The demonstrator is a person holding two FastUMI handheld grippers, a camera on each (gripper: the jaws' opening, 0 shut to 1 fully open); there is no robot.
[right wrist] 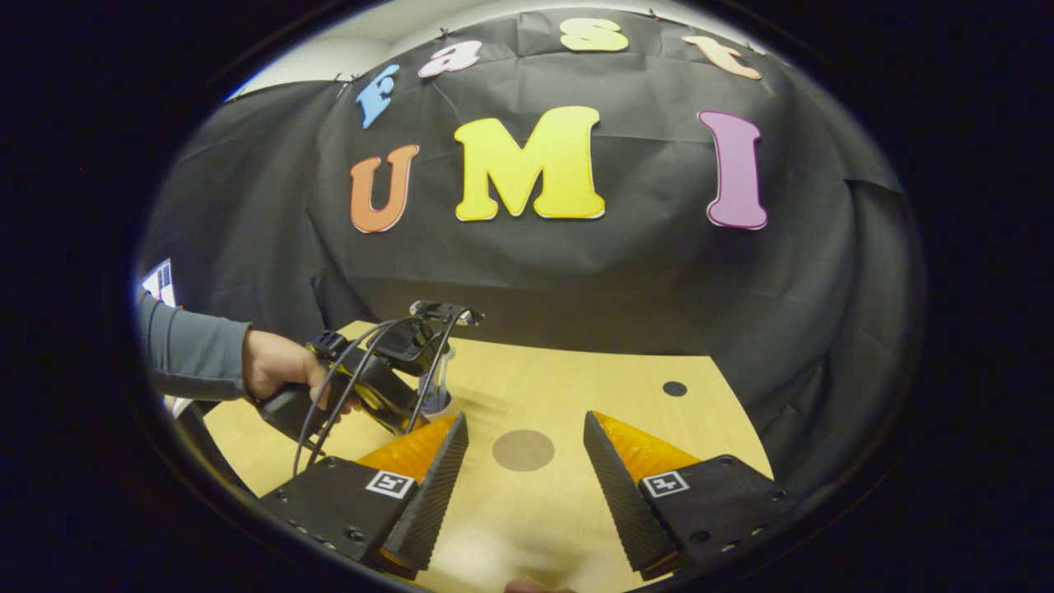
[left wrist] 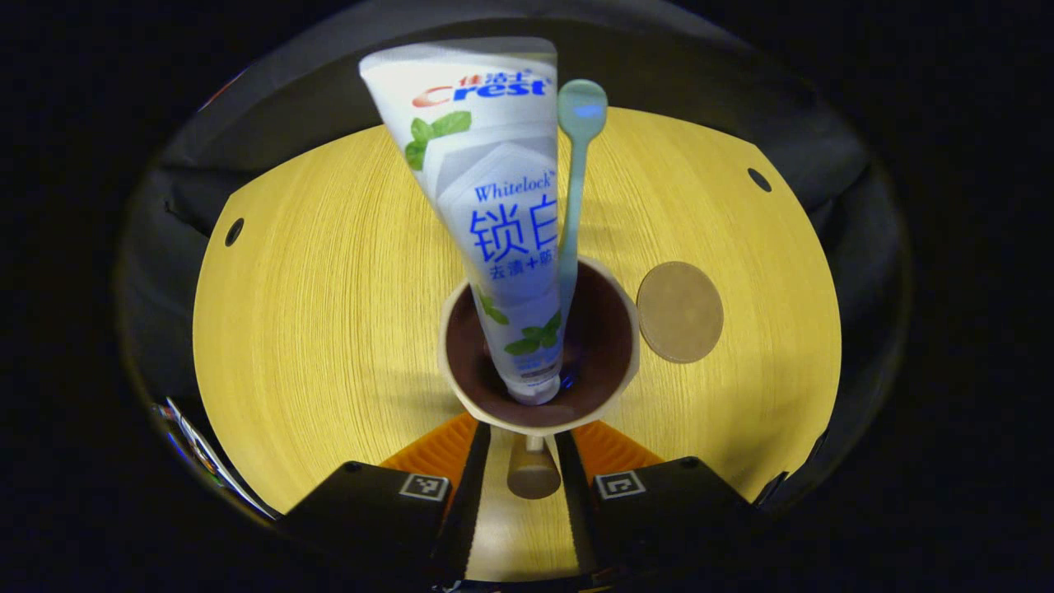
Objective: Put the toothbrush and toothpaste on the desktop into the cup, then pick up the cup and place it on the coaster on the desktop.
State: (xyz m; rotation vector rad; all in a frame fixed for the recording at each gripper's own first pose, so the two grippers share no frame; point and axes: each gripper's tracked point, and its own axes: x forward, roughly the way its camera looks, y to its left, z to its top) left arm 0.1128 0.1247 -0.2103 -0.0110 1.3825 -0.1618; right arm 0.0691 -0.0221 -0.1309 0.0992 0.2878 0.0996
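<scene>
While your left gripper point(left wrist: 527, 461) straddles the cup's handle point(left wrist: 533, 471), its jaws narrowly parted and not plainly pressing it, one cup point(left wrist: 539, 350) stands on the wooden table point(left wrist: 329, 313) with one toothpaste tube point(left wrist: 494, 206) and one toothbrush point(left wrist: 576, 165) upright inside. One round coaster point(left wrist: 680, 311) lies just beside it (bare wood between). Your right gripper point(right wrist: 524, 461) hangs wide open, holding nothing.

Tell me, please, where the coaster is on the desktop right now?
In the left gripper view the coaster lies flat on the desktop just right of the cup; in the right gripper view it sits ahead between the right gripper's open jaws.
</scene>
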